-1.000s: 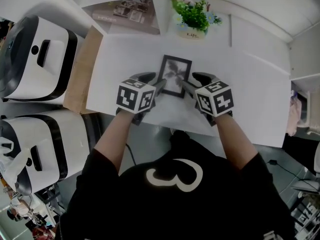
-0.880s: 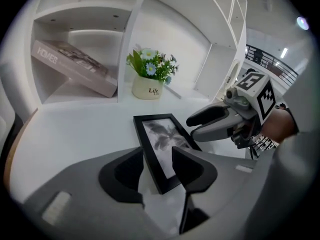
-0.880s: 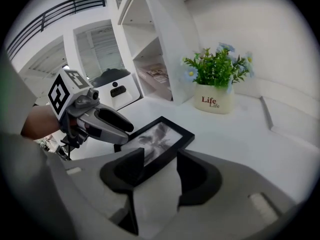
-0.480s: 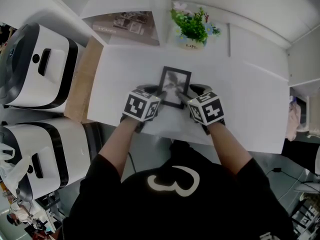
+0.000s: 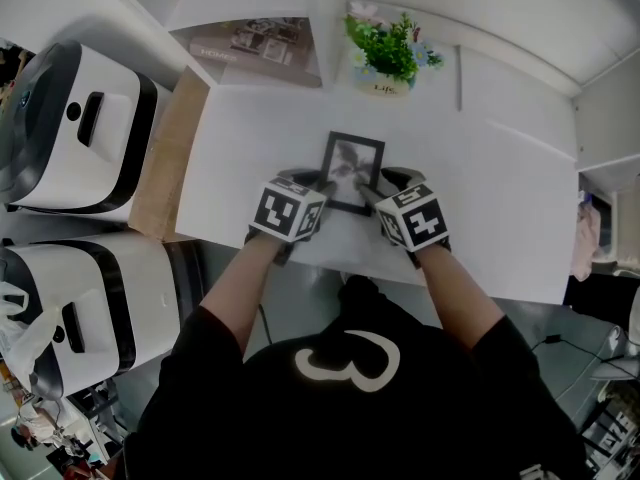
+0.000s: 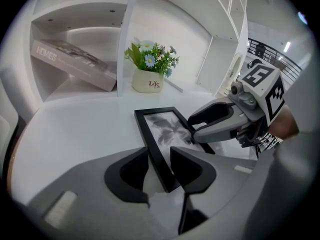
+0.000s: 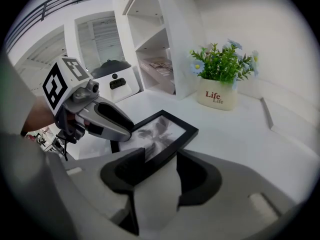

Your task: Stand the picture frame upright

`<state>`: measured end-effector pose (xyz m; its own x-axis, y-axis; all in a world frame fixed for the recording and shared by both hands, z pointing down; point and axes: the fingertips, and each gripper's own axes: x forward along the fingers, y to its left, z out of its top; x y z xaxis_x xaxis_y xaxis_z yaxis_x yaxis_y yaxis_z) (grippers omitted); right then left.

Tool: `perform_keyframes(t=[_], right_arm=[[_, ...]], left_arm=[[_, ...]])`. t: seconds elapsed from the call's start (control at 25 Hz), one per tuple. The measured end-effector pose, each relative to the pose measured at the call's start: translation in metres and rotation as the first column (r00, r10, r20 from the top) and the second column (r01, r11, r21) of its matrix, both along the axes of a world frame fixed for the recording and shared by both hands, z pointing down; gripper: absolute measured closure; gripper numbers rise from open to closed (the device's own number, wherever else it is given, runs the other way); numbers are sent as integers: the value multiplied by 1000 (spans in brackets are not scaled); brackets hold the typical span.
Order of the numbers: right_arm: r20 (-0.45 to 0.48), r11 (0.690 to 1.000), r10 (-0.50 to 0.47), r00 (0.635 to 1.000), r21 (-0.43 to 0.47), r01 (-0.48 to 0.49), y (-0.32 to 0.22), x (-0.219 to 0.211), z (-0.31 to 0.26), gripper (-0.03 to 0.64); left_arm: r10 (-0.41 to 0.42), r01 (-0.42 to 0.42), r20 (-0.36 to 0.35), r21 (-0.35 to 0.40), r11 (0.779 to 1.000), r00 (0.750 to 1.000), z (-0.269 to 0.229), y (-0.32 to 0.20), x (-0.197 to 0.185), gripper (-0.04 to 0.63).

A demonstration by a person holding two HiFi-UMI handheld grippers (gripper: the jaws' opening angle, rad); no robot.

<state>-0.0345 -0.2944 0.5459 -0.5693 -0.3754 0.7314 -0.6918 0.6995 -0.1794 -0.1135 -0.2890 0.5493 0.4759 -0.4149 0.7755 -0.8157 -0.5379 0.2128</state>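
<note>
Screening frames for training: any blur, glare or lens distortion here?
Head view: even soft light, picture frame sharp, no hard shadows. Left gripper view: strong fisheye, shelf upright bows, black vignette round the edges. Right gripper view: same fisheye and vignette, plant pot crisp, no glare on the frame.

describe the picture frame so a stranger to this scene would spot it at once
On the white table, in front of the potted plant, lies the picture frame. It's the only flat black-bordered rectangle there, holding a grey leafy print.
</note>
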Motion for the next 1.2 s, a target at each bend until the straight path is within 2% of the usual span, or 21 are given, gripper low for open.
perform_keyframes(t=[0.48, 1.2], right_arm=[[-32, 998, -49, 998, 27, 50, 40, 8, -2, 420], [-35, 994, -110, 993, 14, 110, 121, 26, -2, 420]], left_arm=[[14, -14, 22, 9, 1000, 1000, -4, 39, 11, 451], [-10, 11, 32, -24, 1000, 999, -2, 129, 29, 453]])
